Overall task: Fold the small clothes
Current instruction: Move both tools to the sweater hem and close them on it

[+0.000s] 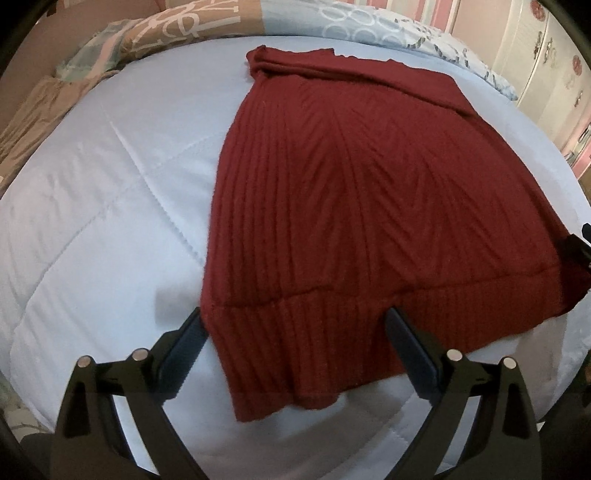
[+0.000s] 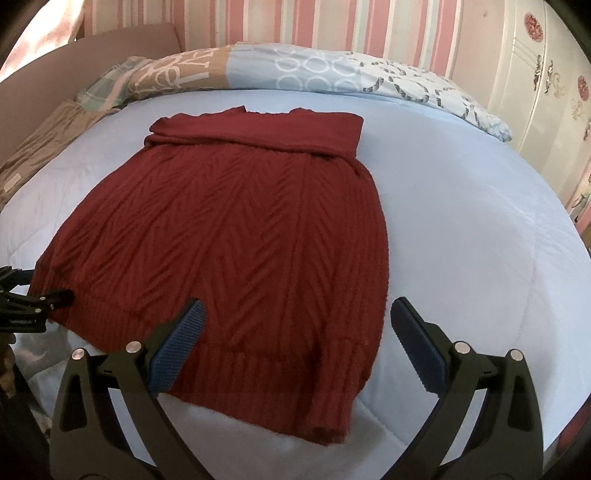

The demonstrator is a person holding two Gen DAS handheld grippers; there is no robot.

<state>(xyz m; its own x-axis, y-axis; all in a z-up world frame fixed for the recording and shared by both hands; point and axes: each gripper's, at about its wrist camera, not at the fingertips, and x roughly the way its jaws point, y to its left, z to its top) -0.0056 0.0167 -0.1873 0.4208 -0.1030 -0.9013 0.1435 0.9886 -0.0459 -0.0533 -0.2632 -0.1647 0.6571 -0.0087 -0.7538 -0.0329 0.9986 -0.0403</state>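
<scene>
A dark red knitted sweater (image 1: pixel 351 192) lies flat on a pale blue quilted bedspread (image 1: pixel 103 206), sleeves folded in, ribbed hem toward me. It also shows in the right wrist view (image 2: pixel 243 229). My left gripper (image 1: pixel 295 325) is open, its jaws on either side of the hem's near left corner, just above it. My right gripper (image 2: pixel 295 314) is open over the hem's near right corner. The left gripper's tip (image 2: pixel 37 299) shows at the left edge of the right wrist view, by the hem. The right gripper's tip (image 1: pixel 580 247) shows at the right edge of the left wrist view.
Patterned pillows (image 2: pixel 295 70) lie along the head of the bed. A beige cloth (image 2: pixel 40 147) lies at the far left. A striped pink wall (image 2: pixel 295 22) and a white wardrobe (image 2: pixel 546 74) stand behind and to the right.
</scene>
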